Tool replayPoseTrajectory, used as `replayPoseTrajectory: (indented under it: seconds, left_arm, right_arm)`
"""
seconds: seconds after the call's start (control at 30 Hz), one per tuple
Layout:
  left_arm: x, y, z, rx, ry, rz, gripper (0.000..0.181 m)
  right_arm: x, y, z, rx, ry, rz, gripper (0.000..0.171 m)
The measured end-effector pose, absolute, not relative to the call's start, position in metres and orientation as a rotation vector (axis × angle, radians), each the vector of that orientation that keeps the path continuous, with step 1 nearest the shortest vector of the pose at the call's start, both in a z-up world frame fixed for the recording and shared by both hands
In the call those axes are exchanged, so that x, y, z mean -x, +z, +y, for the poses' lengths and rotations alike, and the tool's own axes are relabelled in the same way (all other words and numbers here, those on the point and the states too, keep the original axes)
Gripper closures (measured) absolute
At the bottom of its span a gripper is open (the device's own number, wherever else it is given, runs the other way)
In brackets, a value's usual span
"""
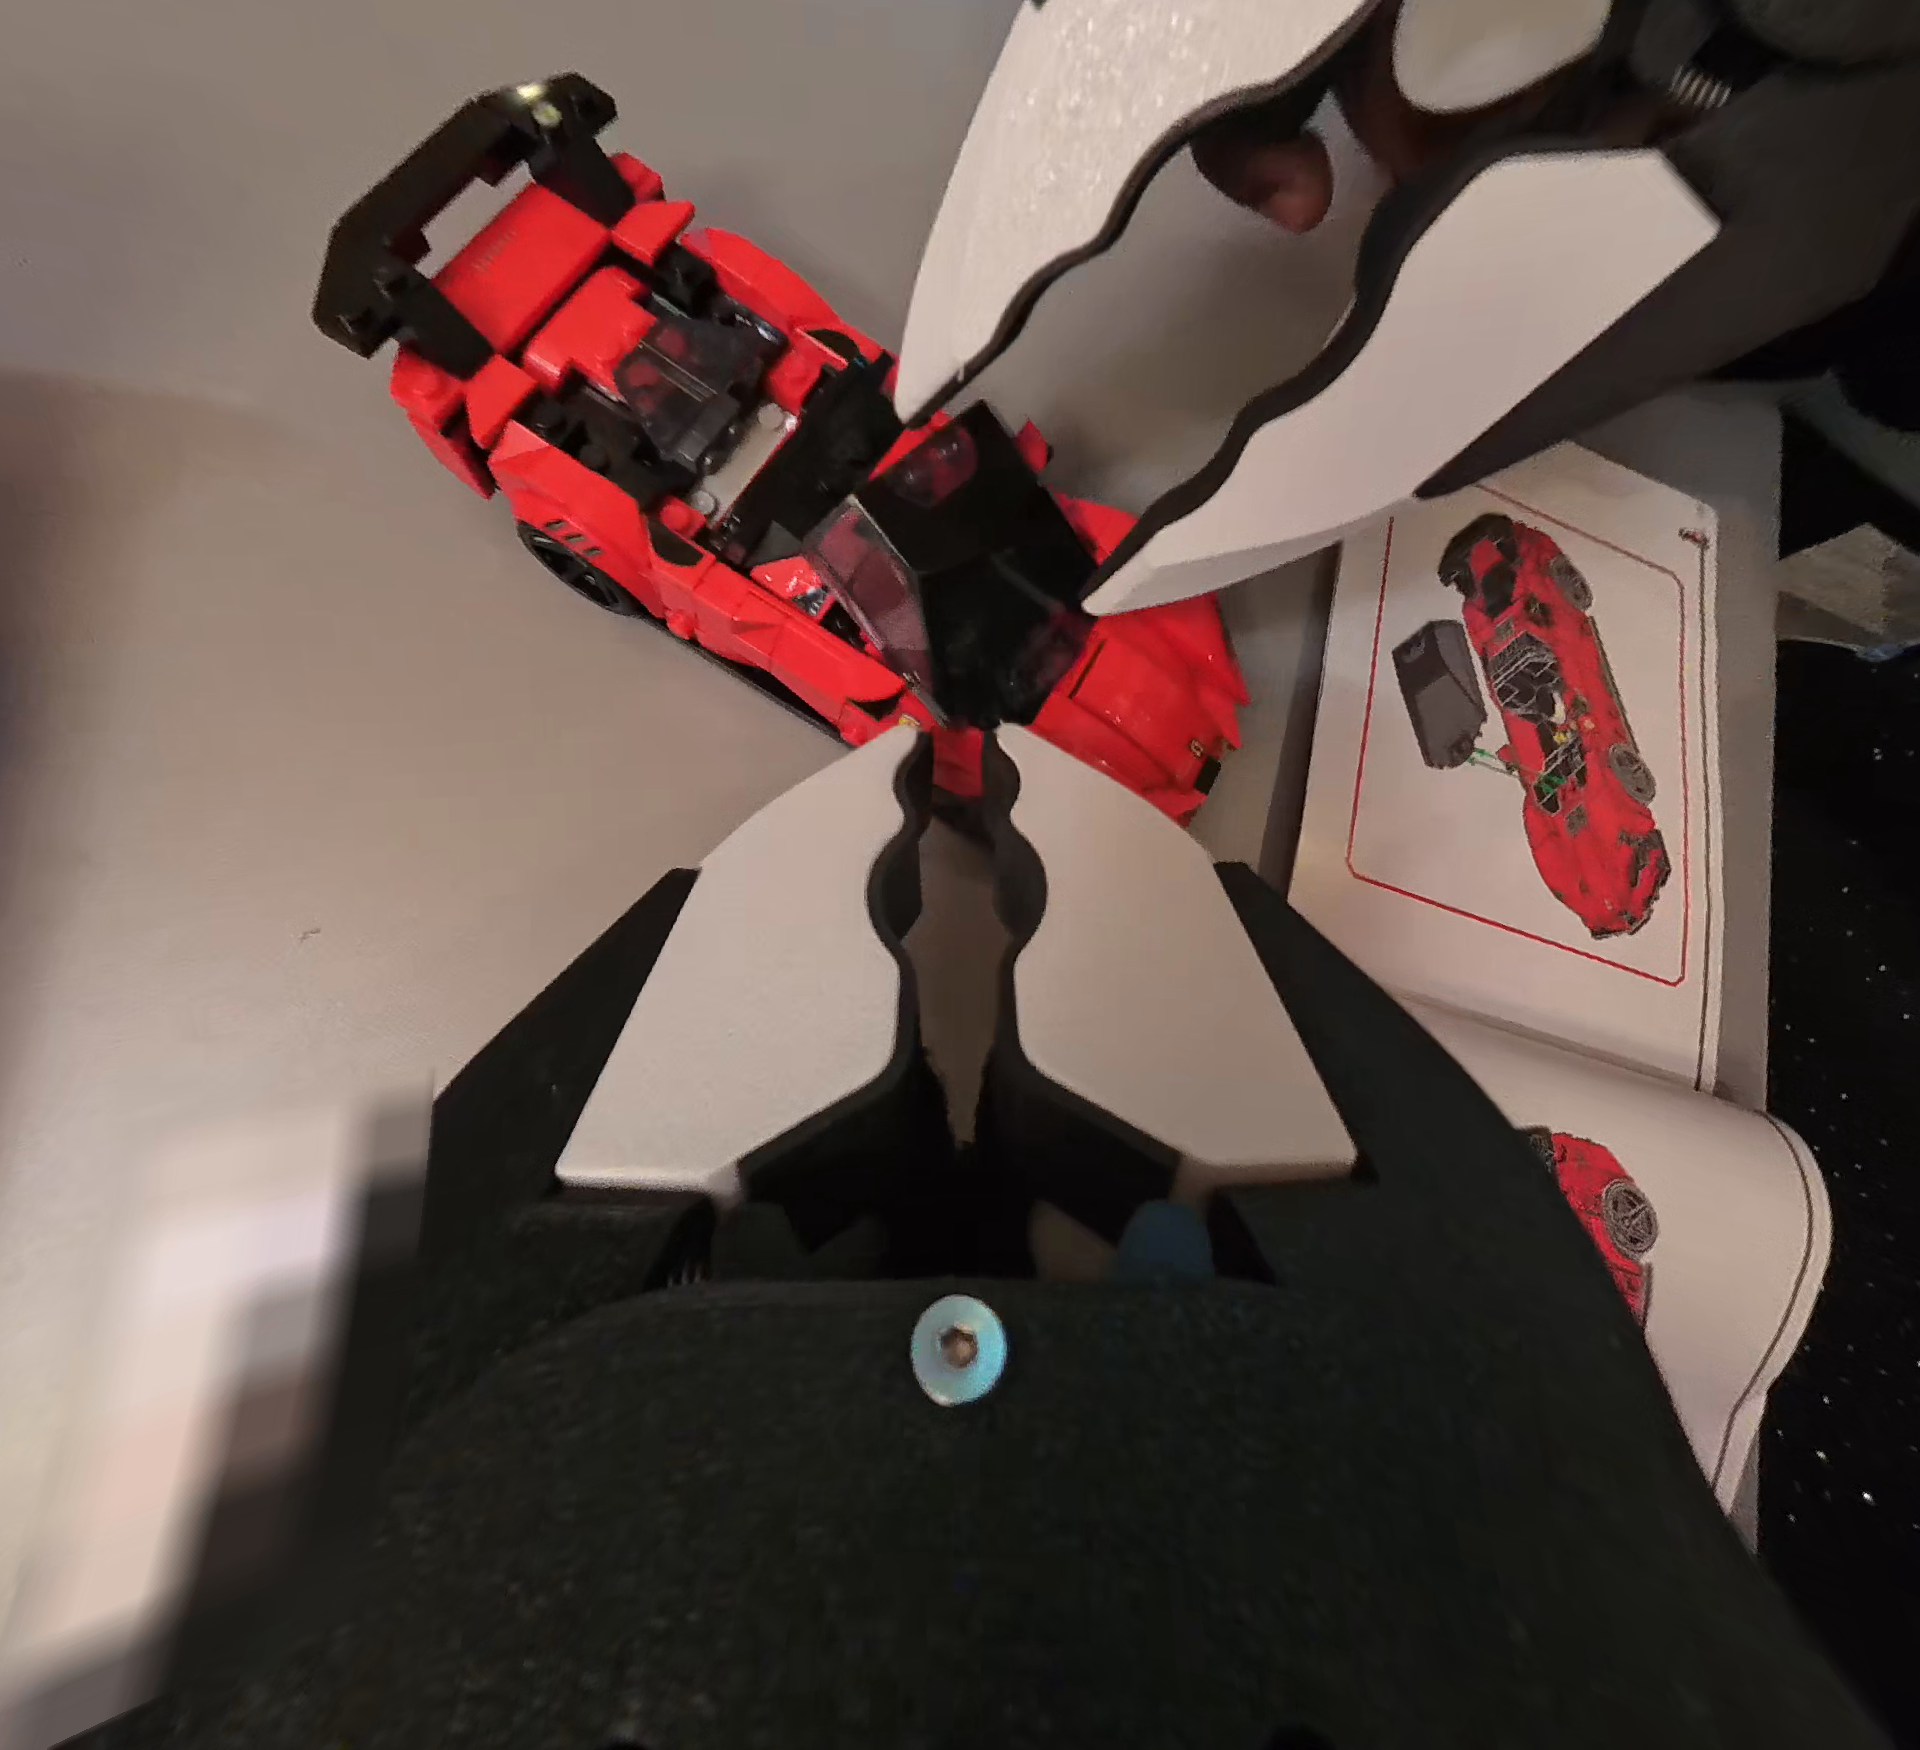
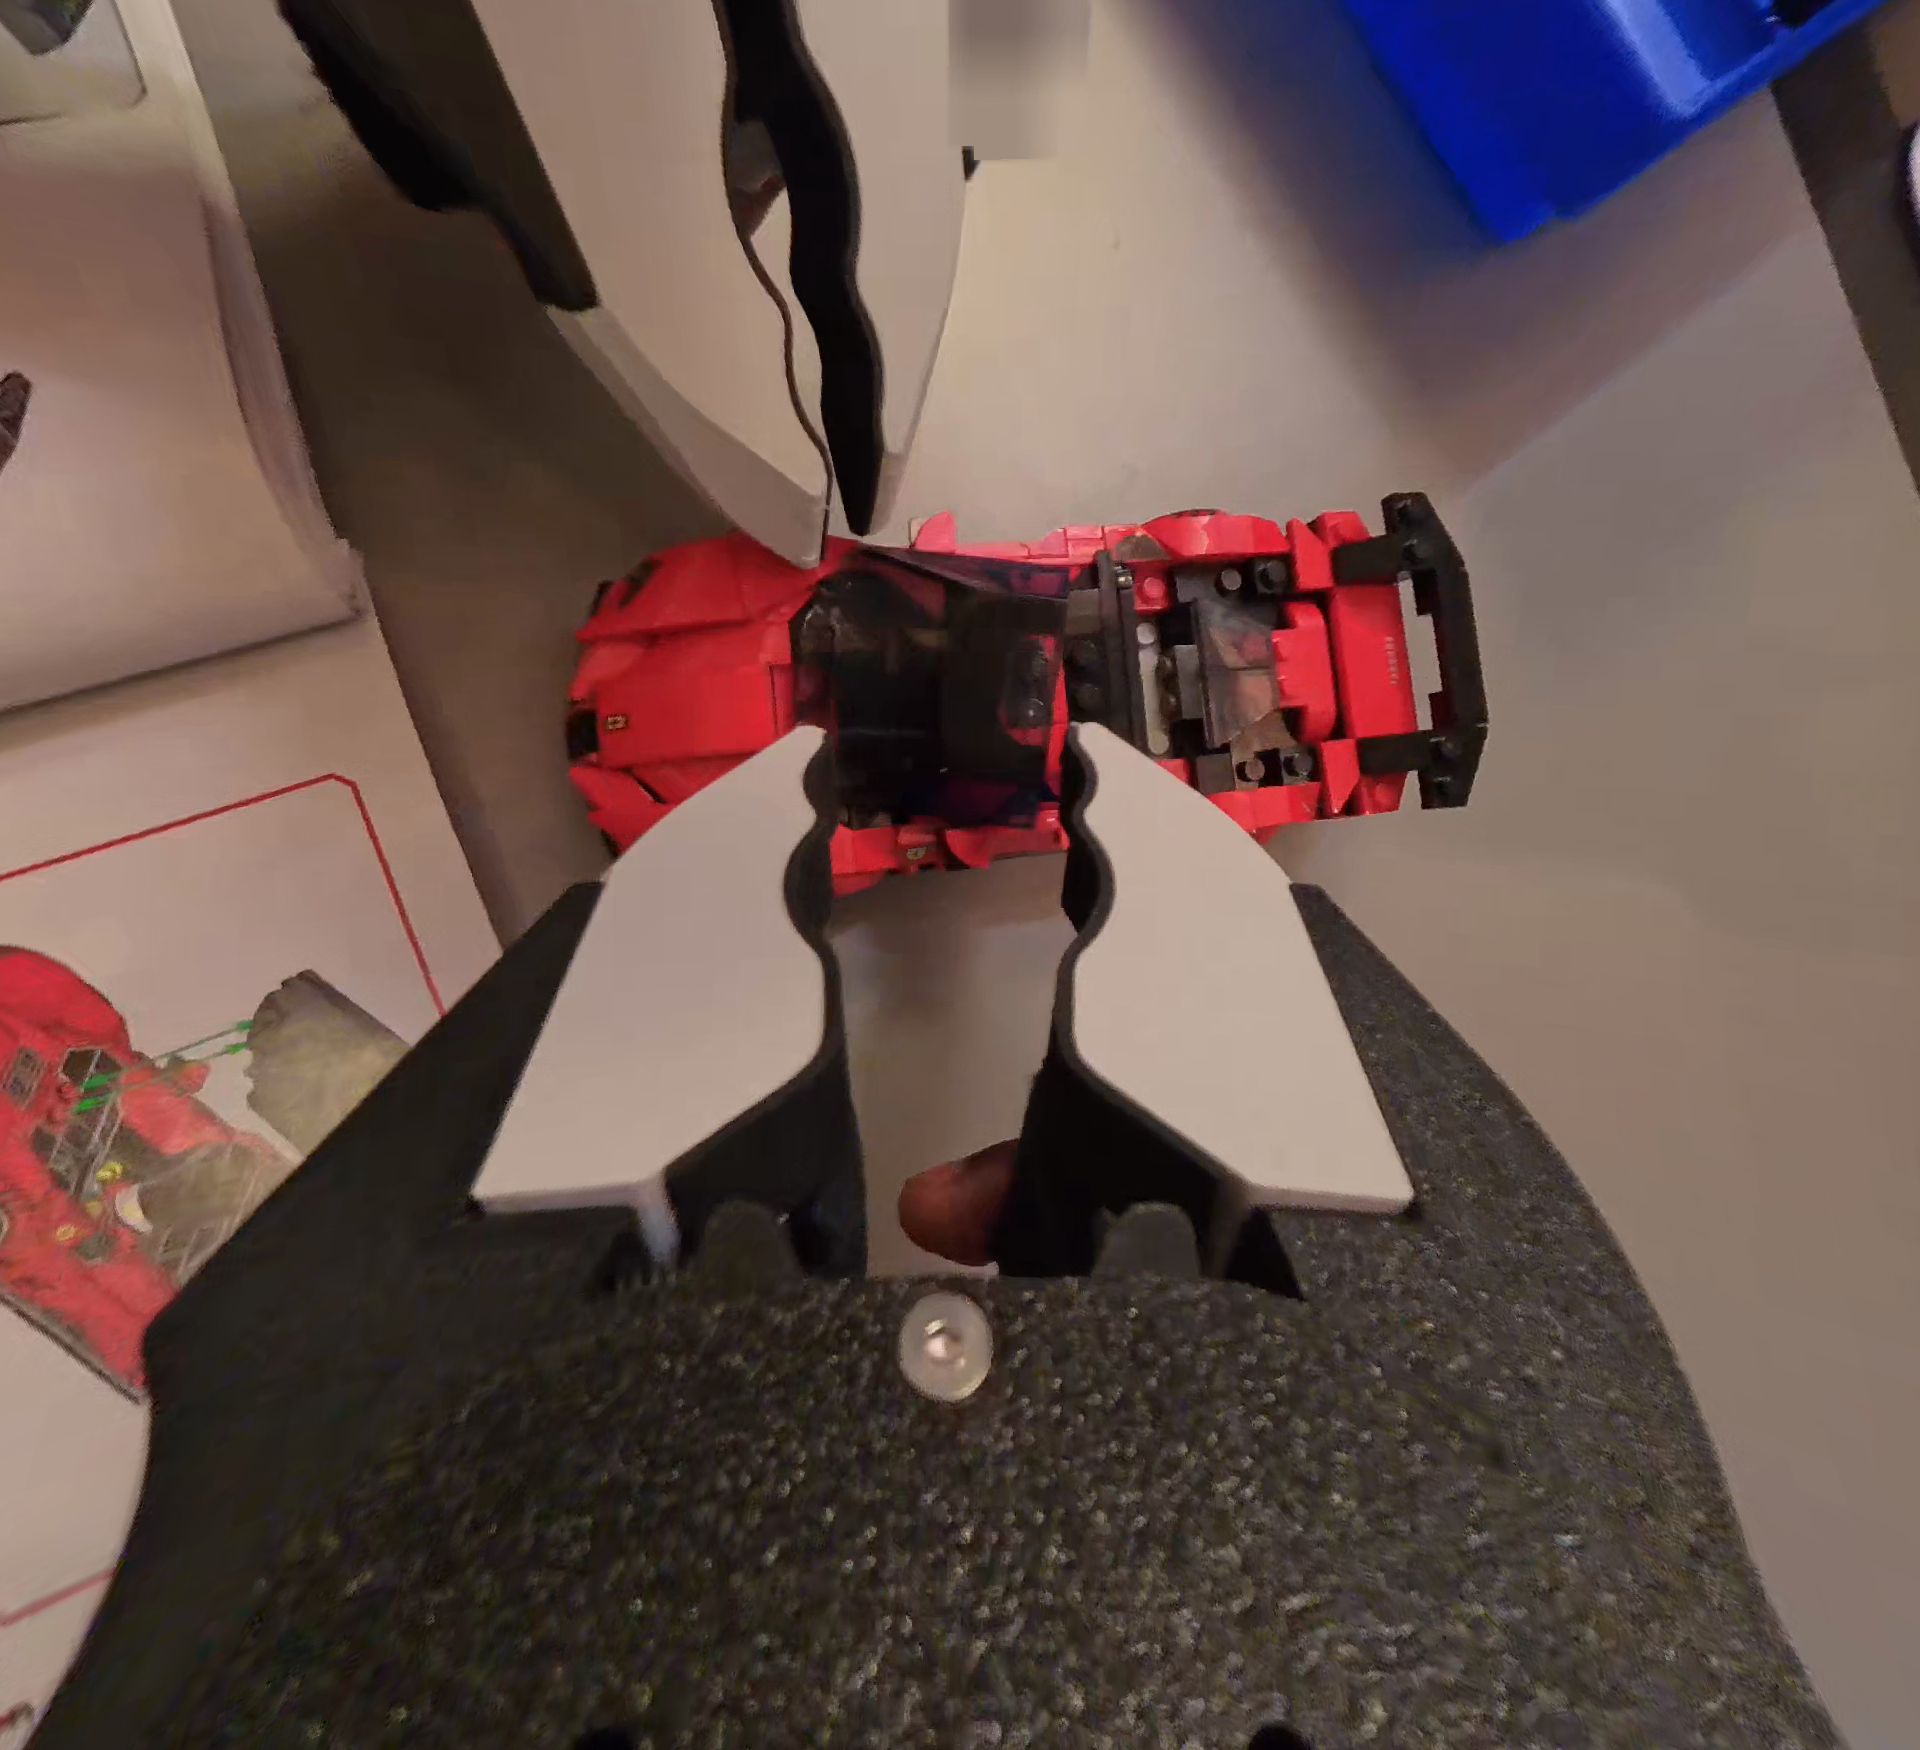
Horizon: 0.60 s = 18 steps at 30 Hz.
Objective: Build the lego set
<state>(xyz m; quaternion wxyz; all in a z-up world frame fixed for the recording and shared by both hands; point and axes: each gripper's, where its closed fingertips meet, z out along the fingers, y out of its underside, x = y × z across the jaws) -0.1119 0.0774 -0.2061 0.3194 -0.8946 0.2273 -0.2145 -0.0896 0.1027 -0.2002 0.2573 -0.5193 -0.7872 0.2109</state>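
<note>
A red lego car [image 1: 540,277] with a black rear wing lies on the pale table, also in the right wrist view [image 2: 686,661]. A dark see-through canopy piece [image 1: 966,537] sits tilted over the cockpit [image 2: 925,661]. My right gripper [image 2: 945,744] spans the canopy with one fingertip at each end and holds it; it enters the left wrist view from the top right [image 1: 1008,505]. My left gripper [image 1: 956,742] is nearly closed, its tips pinching the car's side edge by the windscreen; it comes down from the top in the right wrist view [image 2: 842,537].
An open instruction booklet [image 1: 1538,765] with pictures of the car lies right beside the car's nose, also in the right wrist view [image 2: 208,869]. A blue bin [image 2: 1558,17] stands beyond the car. The table's edge [image 1: 1766,869] runs past the booklet. Spacing between my two grippers at the tips: around 4 cm.
</note>
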Motion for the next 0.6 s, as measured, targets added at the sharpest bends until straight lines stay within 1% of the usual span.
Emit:
replayPoseTrajectory:
  seconds: [0.03, 0.27, 0.6]
  left_arm:
    - [0.1107, -0.2069, 0.0770, 2.353, -0.569, 0.607, 0.173]
    - [0.1064, -0.2062, 0.0749, 2.349, -0.586, 0.666, 0.173]
    - [0.1010, -0.2046, 0.0716, 2.362, -0.624, 0.718, 0.174]
  right_arm:
    - [0.0892, -0.2004, 0.1022, 1.399, 0.582, -2.168, 0.134]
    - [0.0902, -0.1957, 0.1058, 1.313, 0.588, -2.394, 0.145]
    - [0.0908, -0.1959, 0.1084, 1.276, 0.482, -2.582, 0.147]
